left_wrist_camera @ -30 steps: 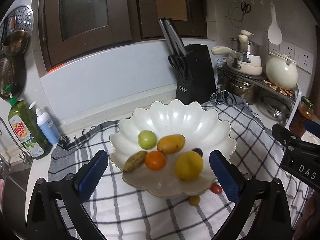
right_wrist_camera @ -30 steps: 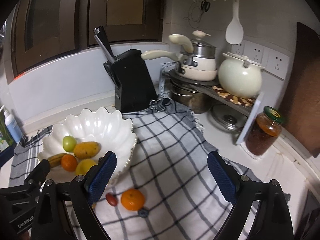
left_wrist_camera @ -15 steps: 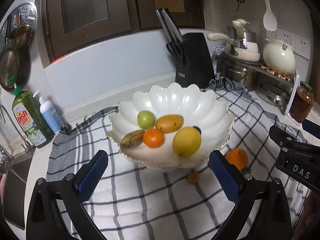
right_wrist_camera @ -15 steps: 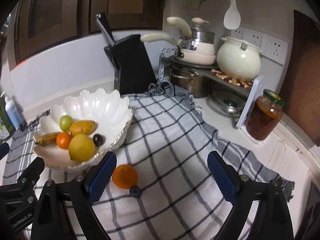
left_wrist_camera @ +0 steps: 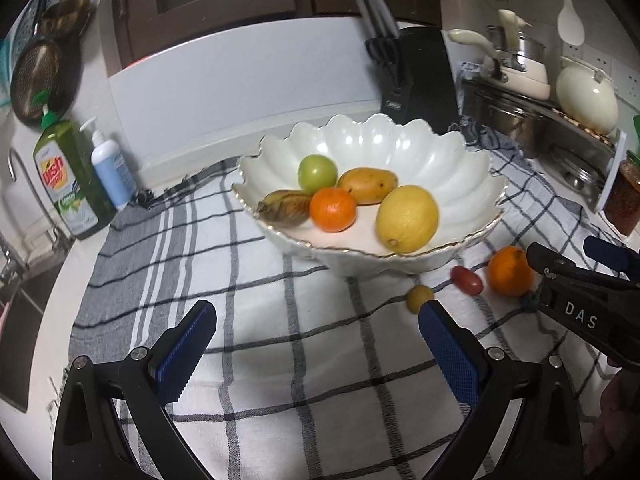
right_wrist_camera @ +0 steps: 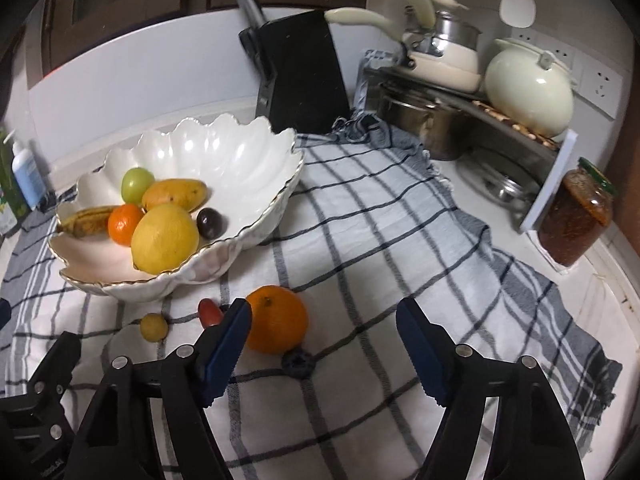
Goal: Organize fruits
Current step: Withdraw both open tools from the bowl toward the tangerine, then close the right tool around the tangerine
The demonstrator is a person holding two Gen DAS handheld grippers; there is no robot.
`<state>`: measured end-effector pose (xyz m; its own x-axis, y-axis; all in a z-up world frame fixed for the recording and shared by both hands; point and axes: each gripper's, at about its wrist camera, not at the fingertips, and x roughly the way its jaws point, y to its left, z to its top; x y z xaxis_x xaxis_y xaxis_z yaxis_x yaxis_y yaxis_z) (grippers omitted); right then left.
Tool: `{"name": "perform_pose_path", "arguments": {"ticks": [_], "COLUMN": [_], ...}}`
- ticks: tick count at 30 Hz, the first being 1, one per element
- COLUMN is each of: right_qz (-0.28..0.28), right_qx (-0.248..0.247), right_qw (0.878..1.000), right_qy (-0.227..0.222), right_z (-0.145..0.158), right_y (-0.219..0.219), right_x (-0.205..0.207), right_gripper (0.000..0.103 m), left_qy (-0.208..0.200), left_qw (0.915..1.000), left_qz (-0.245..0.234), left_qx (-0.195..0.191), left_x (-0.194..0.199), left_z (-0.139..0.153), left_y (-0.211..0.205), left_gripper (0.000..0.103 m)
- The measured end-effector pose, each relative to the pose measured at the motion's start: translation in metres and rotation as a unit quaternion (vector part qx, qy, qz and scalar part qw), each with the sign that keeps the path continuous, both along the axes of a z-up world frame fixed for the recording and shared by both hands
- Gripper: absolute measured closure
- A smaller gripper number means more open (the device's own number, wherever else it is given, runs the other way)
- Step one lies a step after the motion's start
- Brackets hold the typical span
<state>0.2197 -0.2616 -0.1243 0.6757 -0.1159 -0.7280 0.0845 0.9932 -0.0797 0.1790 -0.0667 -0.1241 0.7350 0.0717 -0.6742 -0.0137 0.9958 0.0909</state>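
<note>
A white scalloped bowl [left_wrist_camera: 460,160] [right_wrist_camera: 240,148] stands on a checked cloth [right_wrist_camera: 380,240]. It holds a lemon [right_wrist_camera: 164,238], a small orange, a mango, a green fruit, a banana and a dark plum [right_wrist_camera: 210,222]. On the cloth in front of it lie an orange [right_wrist_camera: 276,318] [left_wrist_camera: 510,272], a red fruit [right_wrist_camera: 209,312], a small yellow fruit [right_wrist_camera: 153,326] and a dark berry [right_wrist_camera: 297,364]. My right gripper [right_wrist_camera: 324,336] is low over the cloth with its jaws closing. The orange sits just inside its left pad, and the right pad is well clear. My left gripper [left_wrist_camera: 316,320] is open over bare cloth.
A black knife block [right_wrist_camera: 300,80] stands behind the bowl. A rack with pots and a cream kettle [right_wrist_camera: 528,88] fills the right corner, with a jar [right_wrist_camera: 576,216] in front of it. Soap bottles [left_wrist_camera: 76,180] and a sink edge are at the left.
Both grippers have sunk toward the cloth. The right jaws have narrowed, and the orange now lies between them beside the left pad.
</note>
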Motion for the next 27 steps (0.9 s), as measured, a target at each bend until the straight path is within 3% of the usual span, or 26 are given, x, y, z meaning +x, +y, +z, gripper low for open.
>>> {"name": "perform_pose_path", "arguments": {"ticks": [10, 15, 22, 27], "right_qz": [0.013, 0.032, 0.031, 0.018], "right_qx": [0.014, 0.018, 0.016, 0.008], "right_qw": [0.999, 0.998, 0.998, 0.999], "right_qy": [0.029, 0.047, 0.046, 0.030], "right_z": [-0.019, -0.027, -0.028, -0.013], "right_y": [0.013, 0.023, 0.023, 0.014], "right_x": [0.024, 0.032, 0.031, 0.021], "right_gripper": [0.036, 0.054, 0.056, 0.056], "left_qy": [0.008, 0.011, 0.011, 0.009], "left_qw": [0.9999, 0.9998, 0.9998, 0.9999], "left_qz": [0.012, 0.016, 0.013, -0.004], "left_qx": [0.003, -0.002, -0.003, -0.007], "left_x": [0.007, 0.010, 0.010, 0.008], "left_z": [-0.007, -0.007, -0.007, -0.005], "left_y": [0.007, 0.011, 0.011, 0.002], "left_gripper": [0.000, 0.000, 0.000, 0.000]}}
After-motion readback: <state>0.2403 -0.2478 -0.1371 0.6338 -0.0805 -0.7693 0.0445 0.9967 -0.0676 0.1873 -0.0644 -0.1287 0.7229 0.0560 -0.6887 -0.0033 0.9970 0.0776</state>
